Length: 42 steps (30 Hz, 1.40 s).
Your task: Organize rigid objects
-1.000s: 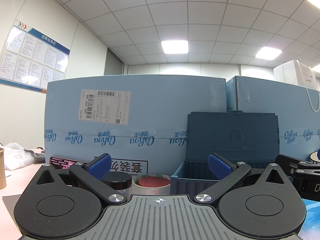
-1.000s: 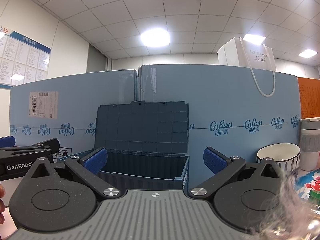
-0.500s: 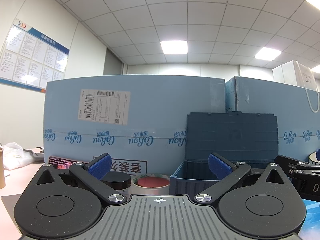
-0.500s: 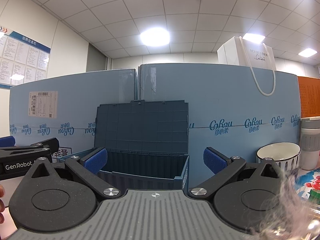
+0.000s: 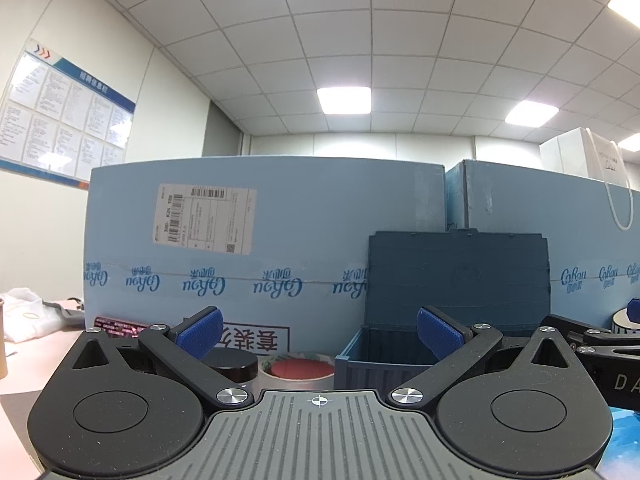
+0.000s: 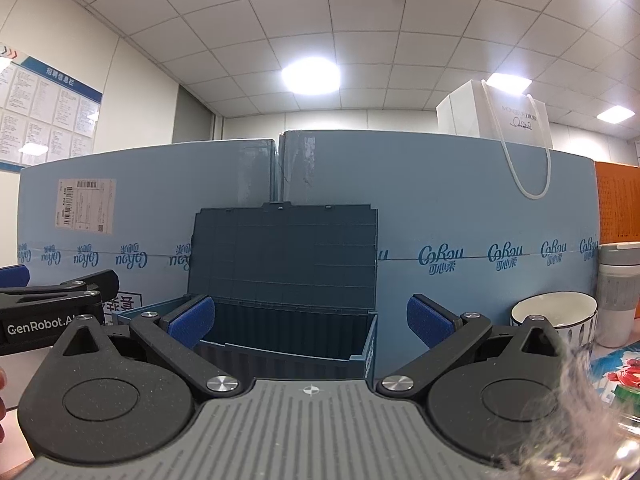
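A dark blue storage box (image 6: pixel 288 344) stands with its lid (image 6: pixel 284 256) raised against the light blue cartons. In the left wrist view the same box (image 5: pixel 380 360) sits right of centre. My left gripper (image 5: pixel 318 332) is open and holds nothing. Just beyond it stand a black-lidded jar (image 5: pixel 234 364) and a roll of tape with a red centre (image 5: pixel 300 370). My right gripper (image 6: pixel 310 318) is open and holds nothing, facing the box's opening. A white bowl (image 6: pixel 554 314) and a grey-lidded cup (image 6: pixel 616 292) stand at the right.
Tall light blue cartons (image 5: pixel 264 248) wall off the back of the table. A white paper bag (image 6: pixel 496 116) sits on top of them. The left gripper's body (image 6: pixel 52 312) shows at the left of the right wrist view. White crumpled material (image 5: pixel 28 312) lies far left.
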### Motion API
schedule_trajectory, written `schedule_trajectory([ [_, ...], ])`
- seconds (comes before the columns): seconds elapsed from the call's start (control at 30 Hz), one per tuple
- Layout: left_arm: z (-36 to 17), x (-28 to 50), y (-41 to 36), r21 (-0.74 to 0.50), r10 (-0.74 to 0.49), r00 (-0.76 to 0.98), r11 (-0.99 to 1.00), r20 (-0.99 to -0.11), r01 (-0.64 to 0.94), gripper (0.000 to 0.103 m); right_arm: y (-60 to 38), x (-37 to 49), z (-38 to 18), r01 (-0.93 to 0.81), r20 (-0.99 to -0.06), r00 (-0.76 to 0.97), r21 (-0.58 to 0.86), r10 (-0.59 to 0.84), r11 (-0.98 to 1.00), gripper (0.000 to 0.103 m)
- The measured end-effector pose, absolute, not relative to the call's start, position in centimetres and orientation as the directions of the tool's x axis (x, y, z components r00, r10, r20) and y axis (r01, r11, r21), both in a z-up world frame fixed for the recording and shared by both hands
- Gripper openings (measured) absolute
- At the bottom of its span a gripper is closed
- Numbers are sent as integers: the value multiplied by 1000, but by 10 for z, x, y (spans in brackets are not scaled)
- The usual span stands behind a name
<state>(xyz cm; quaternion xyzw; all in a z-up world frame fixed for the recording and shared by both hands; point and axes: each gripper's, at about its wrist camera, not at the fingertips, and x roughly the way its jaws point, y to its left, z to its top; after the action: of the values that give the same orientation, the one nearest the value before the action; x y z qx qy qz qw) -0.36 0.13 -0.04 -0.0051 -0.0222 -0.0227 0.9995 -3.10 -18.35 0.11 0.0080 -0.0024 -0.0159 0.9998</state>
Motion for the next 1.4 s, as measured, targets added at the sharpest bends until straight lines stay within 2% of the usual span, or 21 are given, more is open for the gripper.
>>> schedule_trajectory([
  [0.27, 0, -7, 2, -14, -64, 996, 998, 63, 65, 103, -184, -32, 3, 40, 8, 999, 16, -40, 999, 103],
  [0.5, 1, -17, 5, -30, -77, 989, 996, 125, 81, 103, -192, -42, 4, 76, 41, 996, 65, -79, 995, 103],
  [0.67, 1, -20, 9, -53, -122, 982, 990, 147, 131, 103, -204, -72, 9, 162, 51, 984, 151, -171, 975, 103],
  [0.93, -1, -34, 12, -48, -250, 937, 962, 242, 269, 103, -214, -118, 19, 350, 8, 935, 139, -354, 927, 103],
  [1.1, 0, -32, 13, -50, -269, 930, 956, 249, 290, 103, -211, -143, 33, 425, -14, 904, 131, -427, 896, 103],
  [1.27, -1, -38, 15, -43, -277, 923, 953, 266, 299, 103, -195, -163, 53, 415, -3, 909, 102, -417, 904, 103],
  [1.4, 0, -35, 18, -65, -258, 934, 957, 246, 282, 103, -183, -172, 62, 387, -17, 922, 100, -388, 917, 103],
])
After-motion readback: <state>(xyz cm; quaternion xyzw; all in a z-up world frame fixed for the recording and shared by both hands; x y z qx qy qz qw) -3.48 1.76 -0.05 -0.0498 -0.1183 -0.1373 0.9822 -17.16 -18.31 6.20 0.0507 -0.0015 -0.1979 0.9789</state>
